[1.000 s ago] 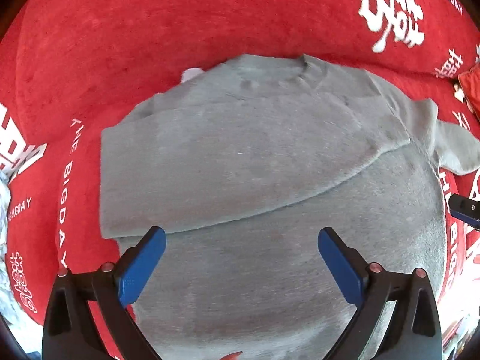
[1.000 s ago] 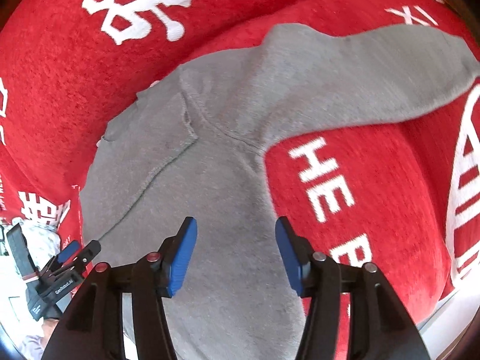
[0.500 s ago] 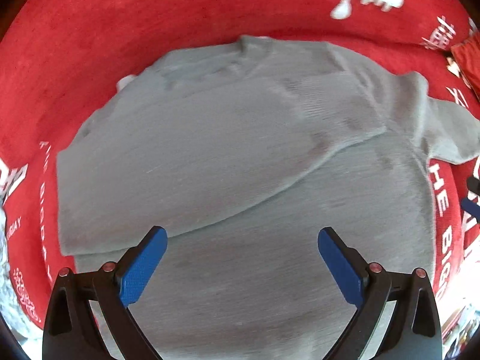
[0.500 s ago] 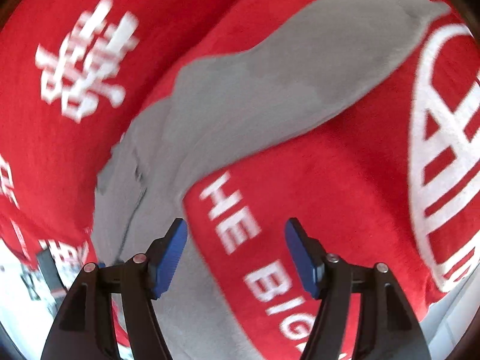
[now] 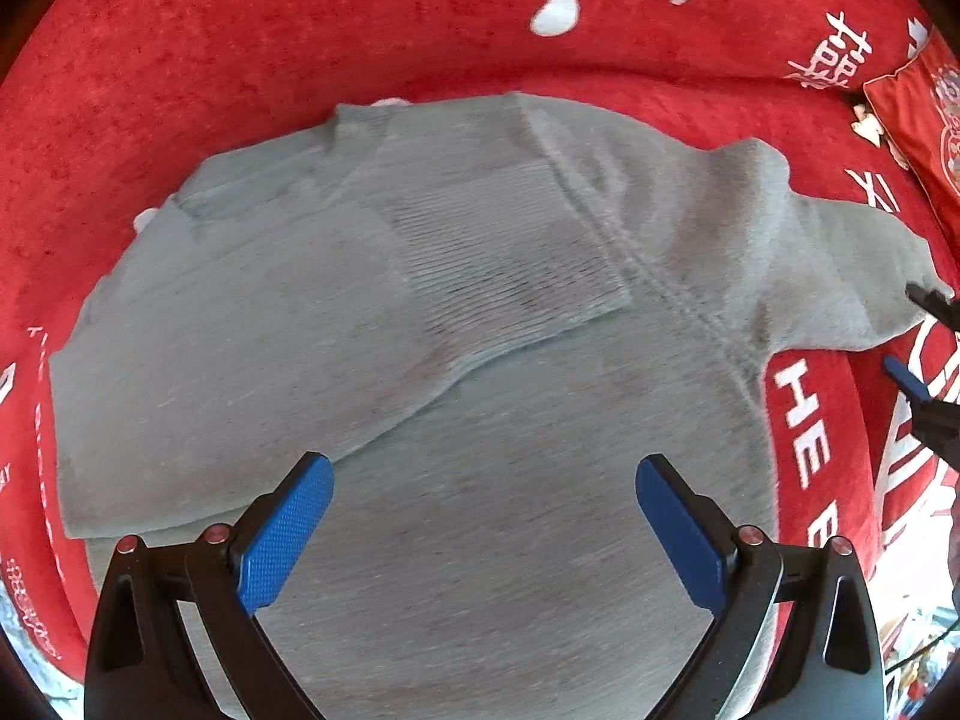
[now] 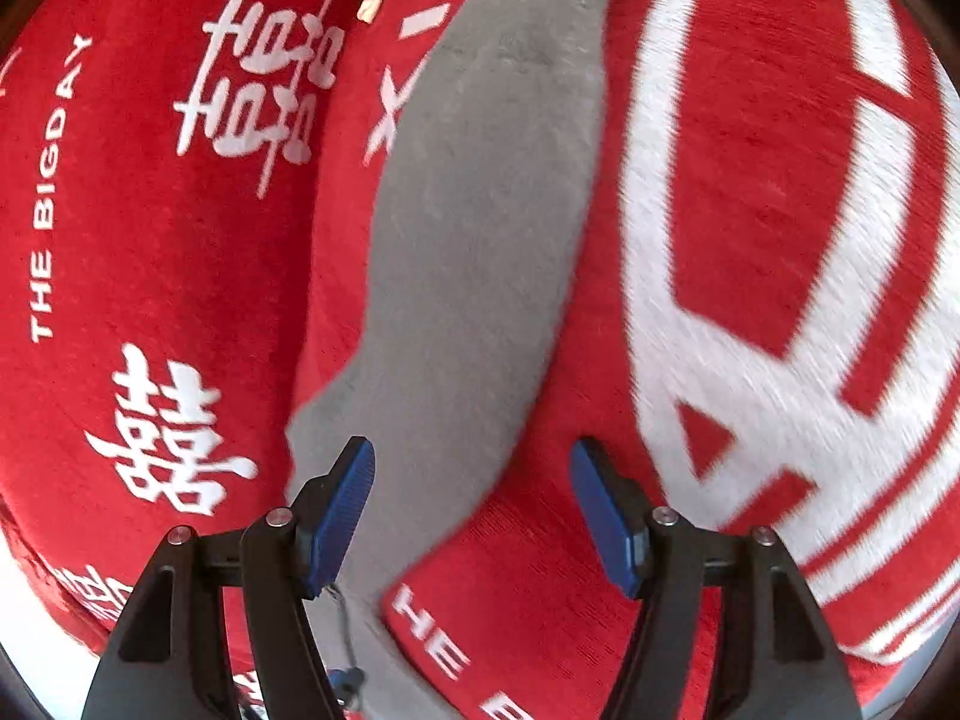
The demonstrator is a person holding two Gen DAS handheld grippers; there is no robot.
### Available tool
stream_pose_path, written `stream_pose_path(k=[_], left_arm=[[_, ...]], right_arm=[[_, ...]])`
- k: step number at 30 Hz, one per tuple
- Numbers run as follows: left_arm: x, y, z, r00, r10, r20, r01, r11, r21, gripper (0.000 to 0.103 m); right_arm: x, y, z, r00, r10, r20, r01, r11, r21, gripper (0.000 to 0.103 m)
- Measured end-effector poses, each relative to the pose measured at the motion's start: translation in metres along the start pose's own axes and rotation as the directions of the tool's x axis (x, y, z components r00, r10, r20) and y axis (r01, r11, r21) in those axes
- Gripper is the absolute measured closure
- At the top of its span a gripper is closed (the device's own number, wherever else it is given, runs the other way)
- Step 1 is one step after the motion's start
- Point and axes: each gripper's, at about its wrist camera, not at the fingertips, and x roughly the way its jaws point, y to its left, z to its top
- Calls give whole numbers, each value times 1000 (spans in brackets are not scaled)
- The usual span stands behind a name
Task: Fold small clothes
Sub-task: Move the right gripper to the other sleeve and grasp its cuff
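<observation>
A small grey sweater (image 5: 480, 396) lies flat on a red cover. Its left sleeve (image 5: 312, 324) is folded across the chest. Its right sleeve (image 5: 840, 264) stretches out to the right. My left gripper (image 5: 483, 504) is open and empty over the lower body of the sweater. In the right wrist view the spread sleeve (image 6: 480, 228) runs away from me. My right gripper (image 6: 471, 492) is open and empty, hovering over the sleeve near the armpit. The right gripper's fingertips (image 5: 906, 375) show at the right edge of the left wrist view.
The red cover (image 5: 240, 48) with white lettering lies under the sweater (image 6: 150, 192). A red cushion (image 5: 918, 114) sits at the far right. A large white pattern (image 6: 780, 300) lies right of the sleeve. Clutter shows beyond the cover's near right edge (image 5: 918, 630).
My right gripper has swung right from the sweater's side to along the spread sleeve. My left gripper has shifted right over the body. Both stayed open.
</observation>
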Motion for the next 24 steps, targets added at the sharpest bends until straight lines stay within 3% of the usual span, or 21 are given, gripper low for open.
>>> stream_pose_path(k=[13,14,15,17,19,24], left_arm=[[4,-17,9,1000,25,18,-25,999,-33,1],[3,-15,11,999,28,20,-27,999,-39,1],[3,-13,10,999,29,20,-28,999,-43,1],[3,-9,9,1000,28,10,-27,998,-53,1],[4,-5,9,1000,23,5,-23,998,-62,1],[1,16,6,999,27,18,-26,998,-63,1]], right_arm=[[6,9,26,990,128,67,-133,988,77,31],[7,7,27,989,134,68,-140,986,94,36],[8,5,27,988,140,66,-147,983,114,61],[11,-1,28,986,156,53,-163,975,151,96],[11,-1,27,975,214,54,-220,961,169,96],[5,30,23,948,316,33,-318,944,93,96]])
